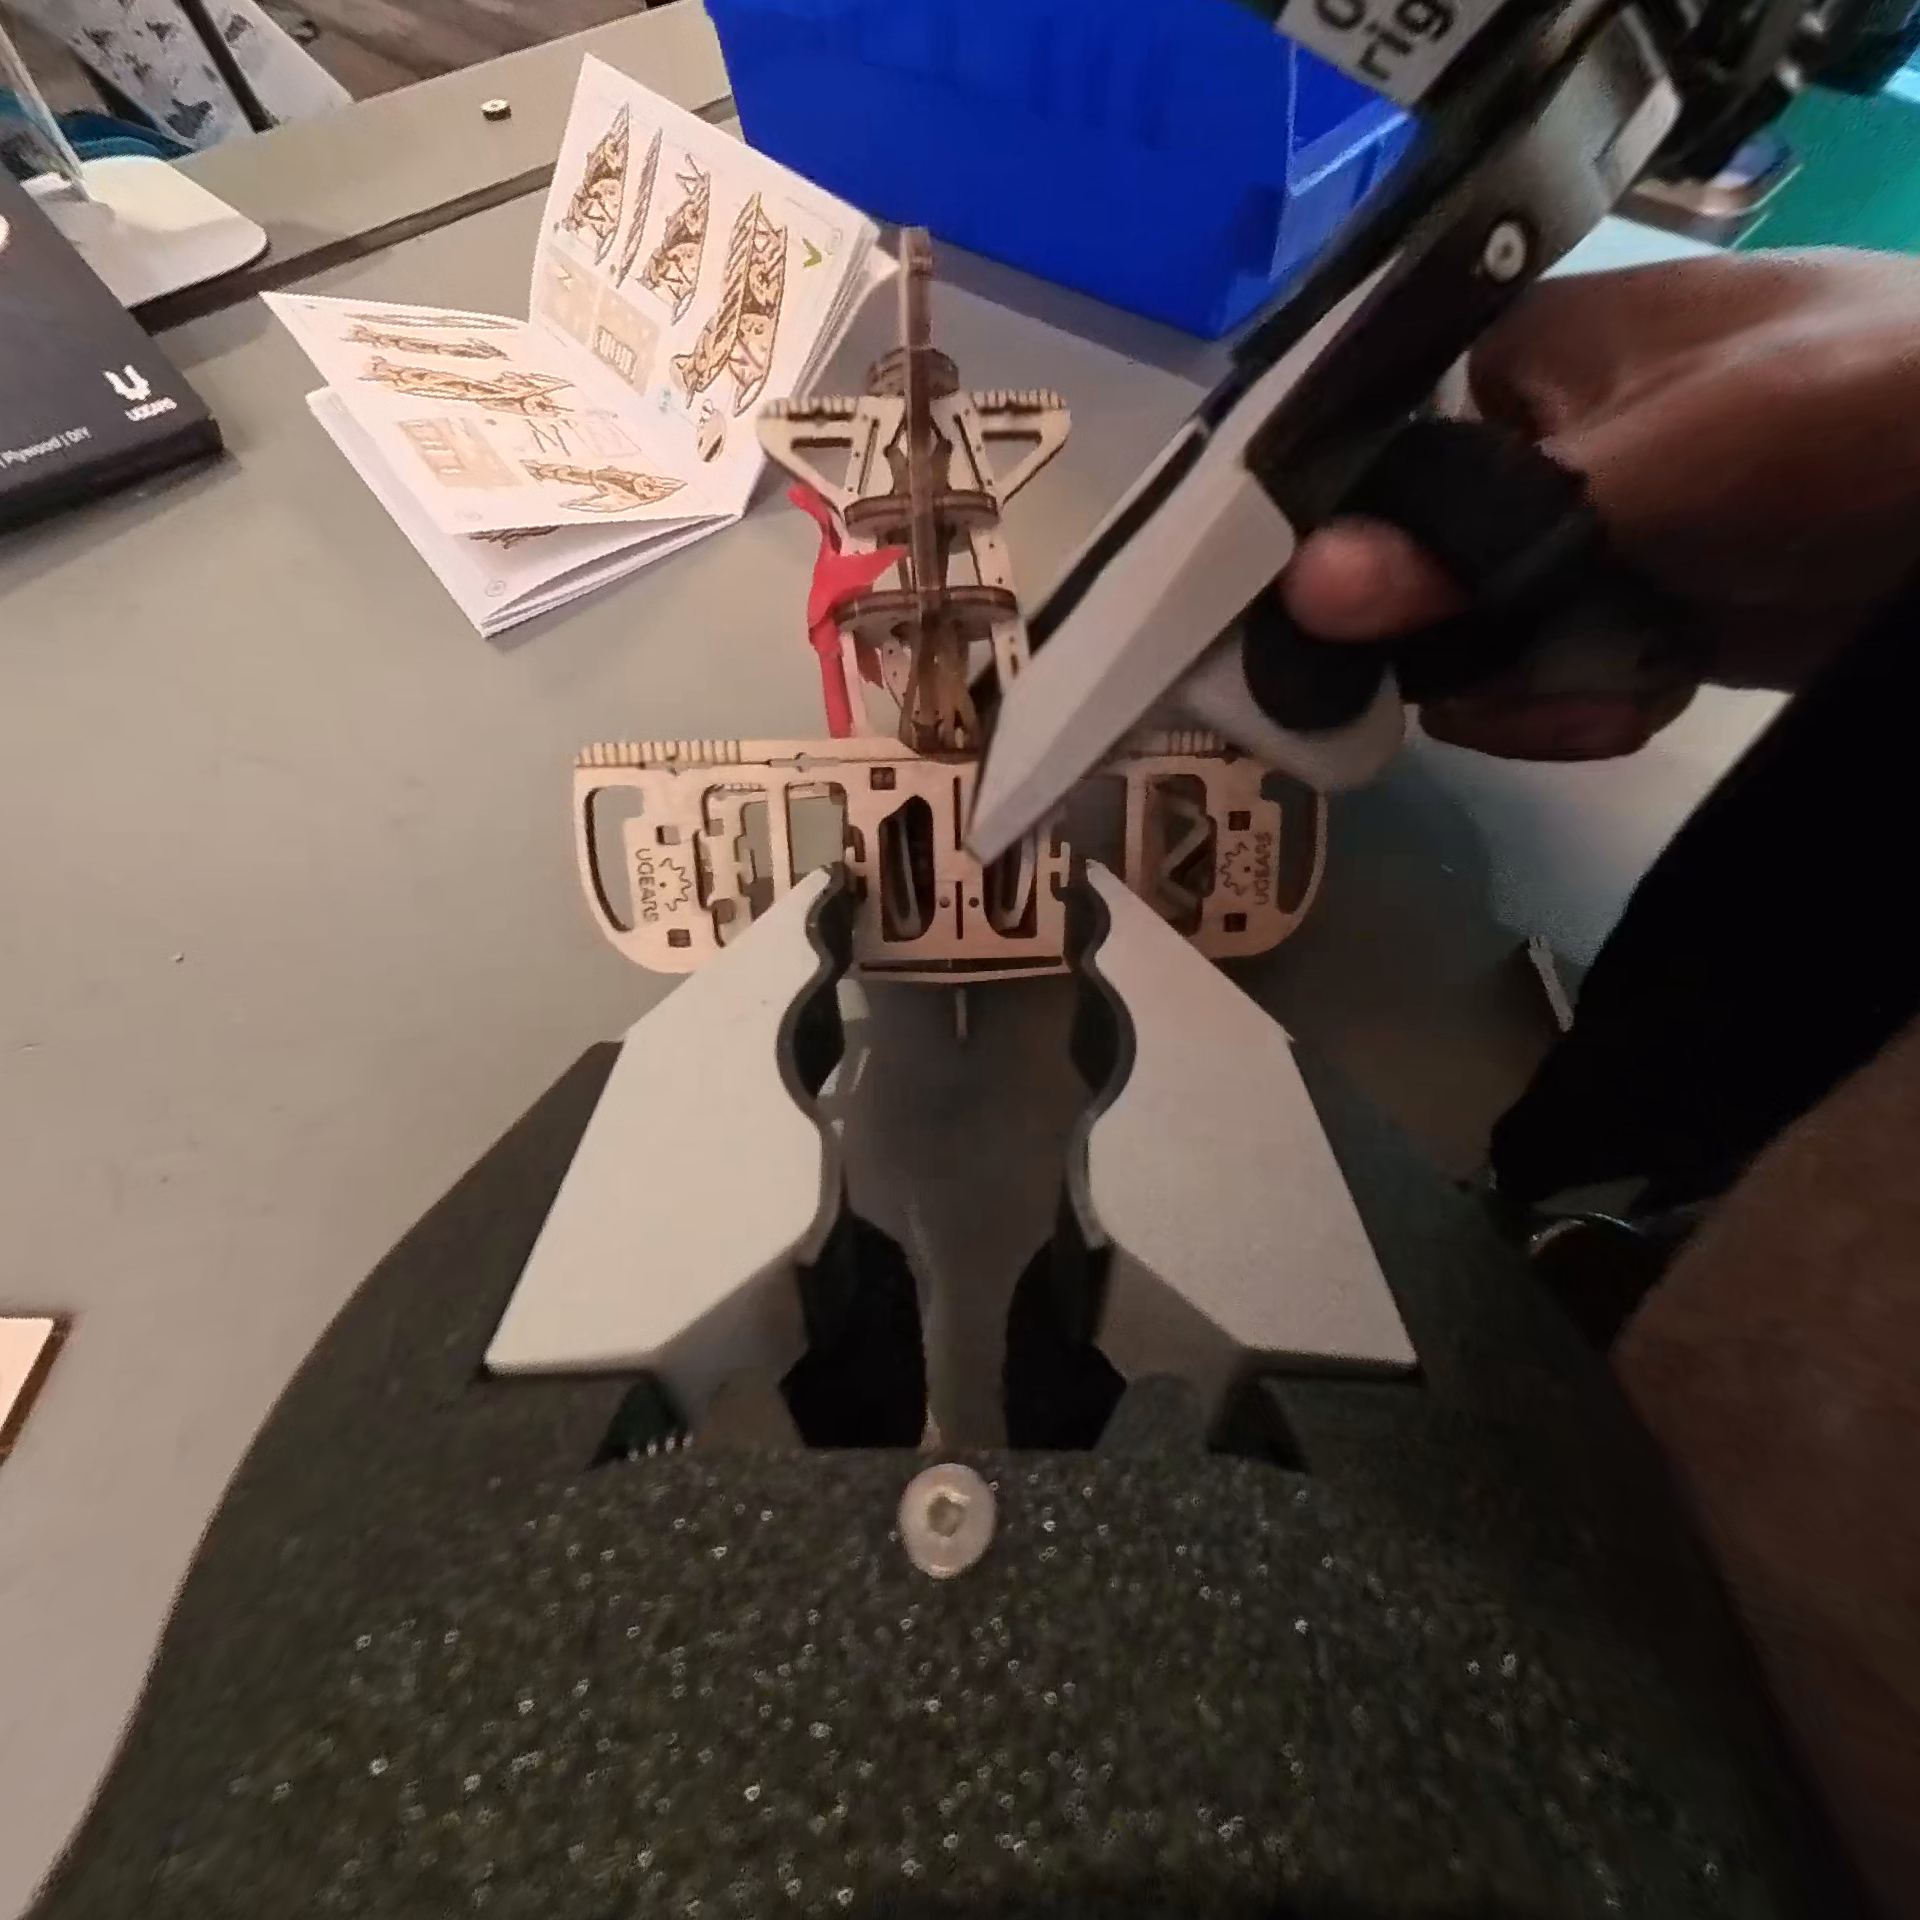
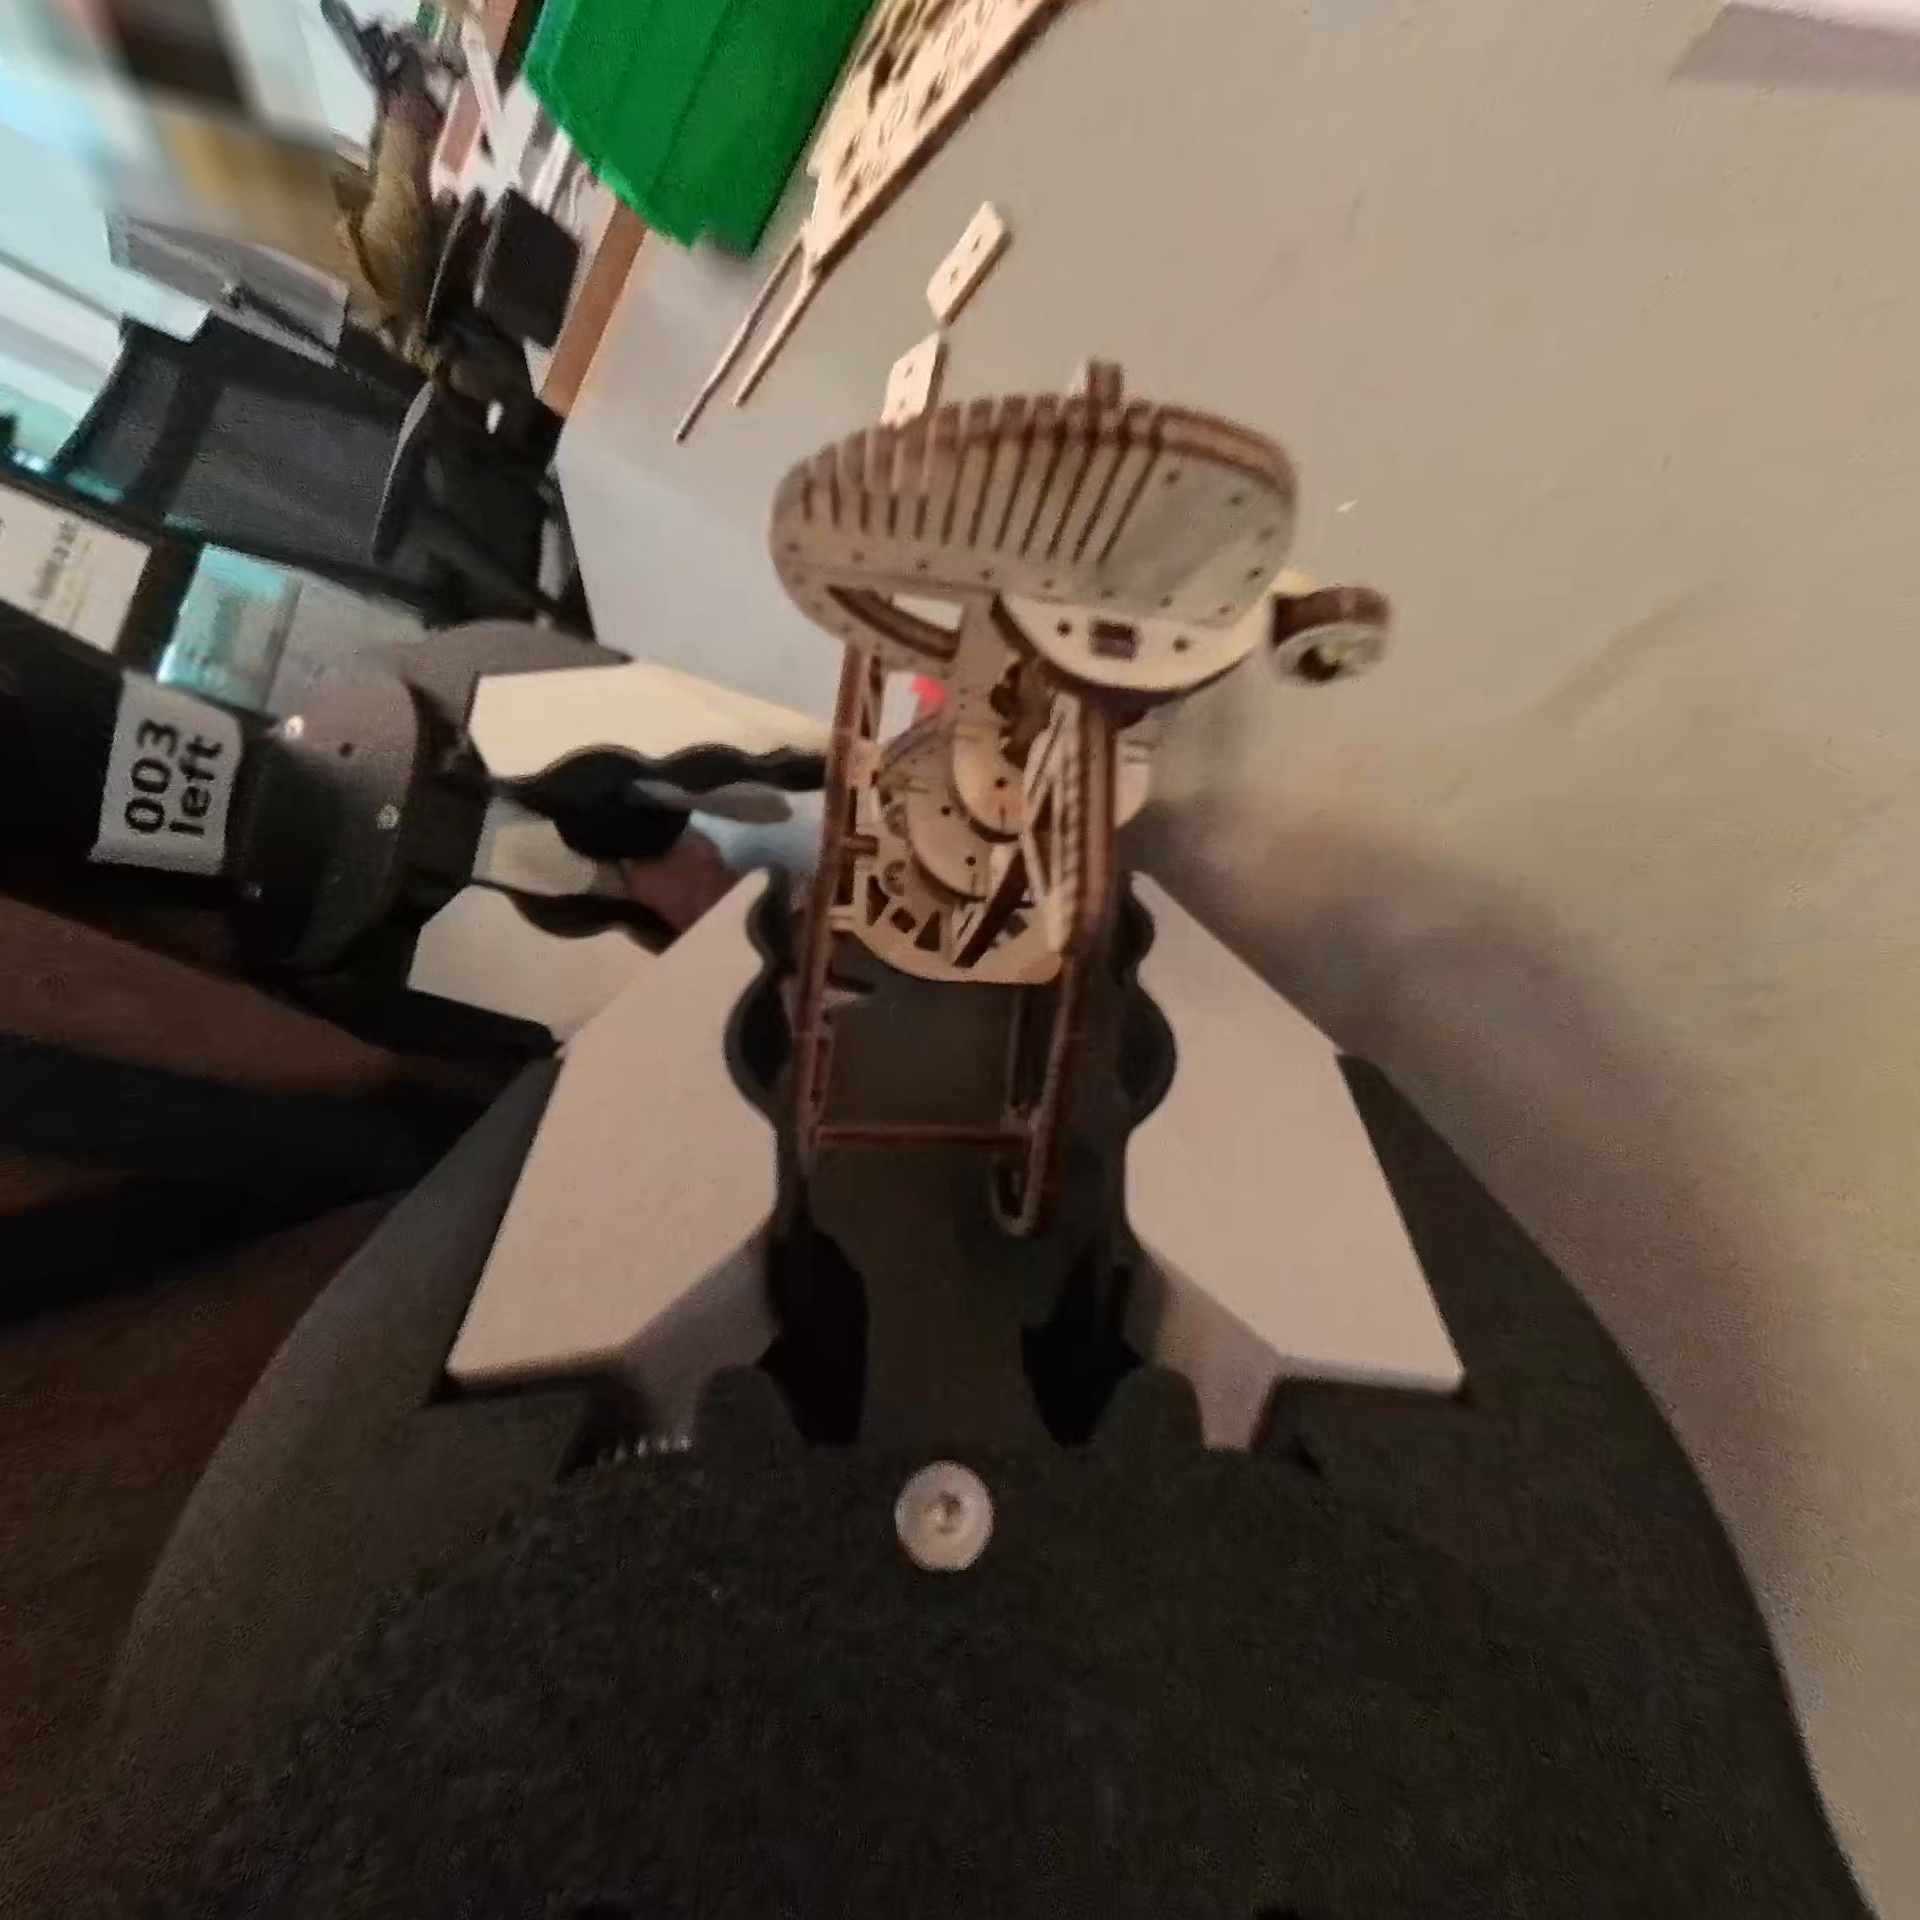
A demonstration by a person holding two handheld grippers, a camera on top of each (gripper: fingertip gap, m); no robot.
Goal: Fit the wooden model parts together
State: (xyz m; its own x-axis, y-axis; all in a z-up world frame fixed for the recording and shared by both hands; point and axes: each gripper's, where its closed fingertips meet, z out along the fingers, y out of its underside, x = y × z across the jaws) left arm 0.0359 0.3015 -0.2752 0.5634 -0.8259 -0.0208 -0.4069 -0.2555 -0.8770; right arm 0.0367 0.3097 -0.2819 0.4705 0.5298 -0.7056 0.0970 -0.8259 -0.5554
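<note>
A wooden biplane model (image 1: 748, 862) stands above the grey table (image 1: 260, 831), its tail pointing away and a red piece (image 1: 836, 592) on its left side. My left gripper (image 1: 961, 888) is shut on the middle of the model's wing, one finger on each side. My right gripper (image 1: 997, 821) comes down from the upper right onto the fuselage behind the wing. In the right wrist view my right gripper (image 2: 951, 894) is shut on the model's open frame (image 2: 935, 1039), with the ribbed wing (image 2: 1039, 520) beyond. The left gripper (image 2: 790, 784) reaches the model from the left.
An open instruction booklet (image 1: 540, 416) lies at the back left, beside a black box (image 1: 83, 395). A blue bin (image 1: 1039, 135) stands behind the model. A hand (image 1: 1662, 468) holds the right gripper. A green bin (image 2: 686, 94), a wooden parts sheet (image 2: 914, 83) and small loose pieces (image 2: 966, 255) lie farther off. Left and right tips are no more than a few centimetres apart.
</note>
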